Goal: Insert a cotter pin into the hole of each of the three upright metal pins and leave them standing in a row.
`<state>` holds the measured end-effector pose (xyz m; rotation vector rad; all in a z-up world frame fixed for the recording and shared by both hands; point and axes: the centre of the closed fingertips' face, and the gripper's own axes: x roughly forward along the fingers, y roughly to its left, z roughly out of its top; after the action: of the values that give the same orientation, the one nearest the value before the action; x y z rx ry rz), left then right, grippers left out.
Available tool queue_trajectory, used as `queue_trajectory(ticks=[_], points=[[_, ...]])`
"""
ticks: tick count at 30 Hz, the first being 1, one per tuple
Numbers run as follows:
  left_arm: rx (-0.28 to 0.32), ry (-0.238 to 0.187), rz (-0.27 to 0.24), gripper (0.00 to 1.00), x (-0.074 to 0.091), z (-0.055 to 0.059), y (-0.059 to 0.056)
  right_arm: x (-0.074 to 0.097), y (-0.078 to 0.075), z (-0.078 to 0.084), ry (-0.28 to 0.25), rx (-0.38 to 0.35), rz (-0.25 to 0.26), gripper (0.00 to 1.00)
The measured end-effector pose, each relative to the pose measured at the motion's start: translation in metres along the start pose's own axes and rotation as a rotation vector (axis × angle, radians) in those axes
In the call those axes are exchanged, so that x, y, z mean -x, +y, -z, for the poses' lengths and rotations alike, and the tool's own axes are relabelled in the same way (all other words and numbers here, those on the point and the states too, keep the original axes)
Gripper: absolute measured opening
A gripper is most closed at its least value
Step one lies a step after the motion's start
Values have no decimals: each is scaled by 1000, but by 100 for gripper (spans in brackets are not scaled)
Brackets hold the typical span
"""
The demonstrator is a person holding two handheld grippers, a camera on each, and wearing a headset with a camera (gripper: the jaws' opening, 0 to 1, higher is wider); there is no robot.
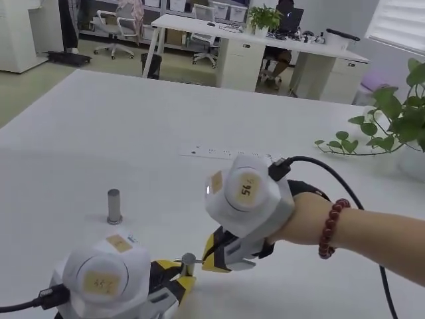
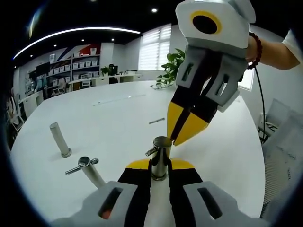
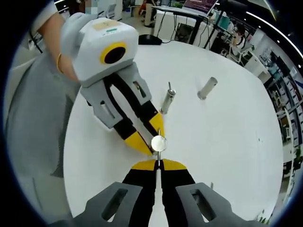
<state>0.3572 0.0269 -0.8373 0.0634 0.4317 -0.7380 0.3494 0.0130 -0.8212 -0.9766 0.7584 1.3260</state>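
Over white table (image 1: 133,133): could tip the held metal pin (image 2: 162,147) or bend the cotter pin (image 2: 150,152) if pushed off-line with the hole. Left gripper (image 2: 160,165) clamped on that pin's base, 6 o'clock in left gripper view; right gripper (image 3: 158,164) pressed together, pinching cotter pin, tip poking through. Pinned post (image 2: 90,169) at 8 o'clock, bare post (image 2: 60,139) at 9, spare cotter pin (image 2: 157,121) at 12.

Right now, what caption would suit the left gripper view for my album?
Left gripper clamps an upright metal pin while the right gripper feeds a cotter pin through it.
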Motion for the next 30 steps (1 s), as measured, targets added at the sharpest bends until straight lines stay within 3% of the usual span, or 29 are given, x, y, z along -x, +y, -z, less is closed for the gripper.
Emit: queue_trajectory(ticks=[17,23,30], points=[[12,-4,-1,12,-1,0,0,-4,0,-7,-32,-24,1,4],[7,-1,-5,12,-1,0,0,4,0,-11,-68,-52,-2,8],[8,-1,-6,12,-1,0,0,6,1,-5,-48,-43,2,10]])
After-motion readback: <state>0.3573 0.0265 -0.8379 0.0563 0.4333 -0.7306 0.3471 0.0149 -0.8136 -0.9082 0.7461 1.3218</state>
